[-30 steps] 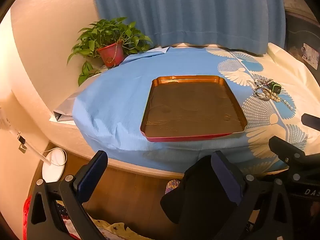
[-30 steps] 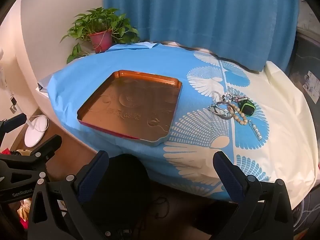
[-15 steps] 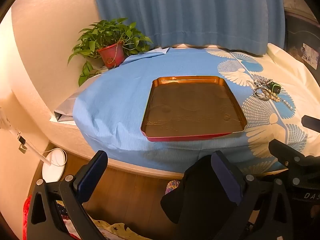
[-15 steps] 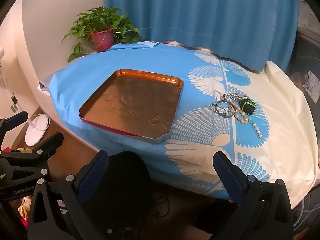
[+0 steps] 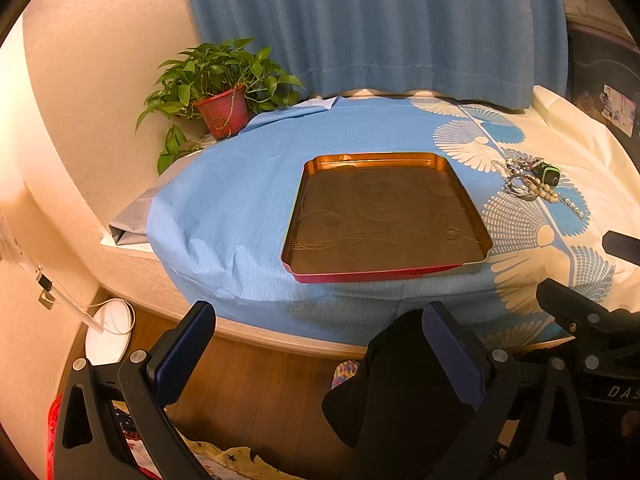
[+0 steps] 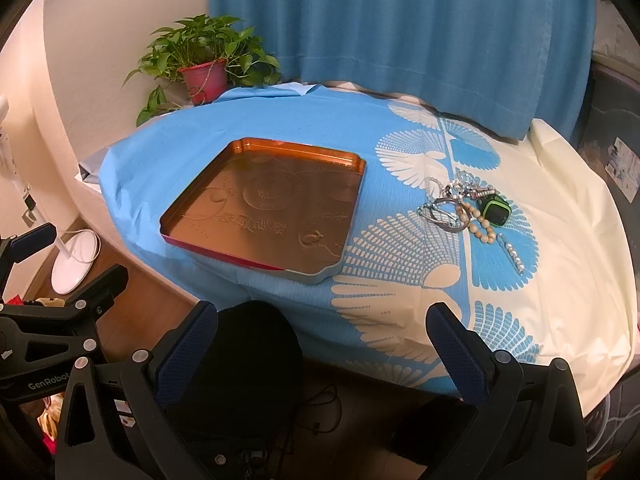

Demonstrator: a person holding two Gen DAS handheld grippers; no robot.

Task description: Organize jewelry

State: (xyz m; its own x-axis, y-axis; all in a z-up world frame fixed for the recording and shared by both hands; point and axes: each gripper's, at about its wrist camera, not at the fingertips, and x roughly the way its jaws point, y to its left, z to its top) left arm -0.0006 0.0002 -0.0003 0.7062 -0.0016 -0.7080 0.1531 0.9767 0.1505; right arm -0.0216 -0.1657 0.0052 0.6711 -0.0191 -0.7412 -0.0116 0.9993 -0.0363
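Basically untouched: tangled heap of beaded bracelets and chains (image 6: 466,210) sits right of the empty copper metal tray (image 6: 256,148). Both grippers (image 5: 320,356) (image 6: 324,352) gape wide, holding nothing. Risk: tangled strands drag neighbours when lifted.

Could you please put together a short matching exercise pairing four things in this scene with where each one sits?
Things:
1. tray
2. jewelry pile
3. potted plant
4. curtain

Places:
A. in the far left corner, beside the cloth's edge
B. hanging behind the table
C. on the plain blue part of the cloth
D. on the cloth's fan pattern, right of the tray

Pairs: 1-C, 2-D, 3-A, 4-B
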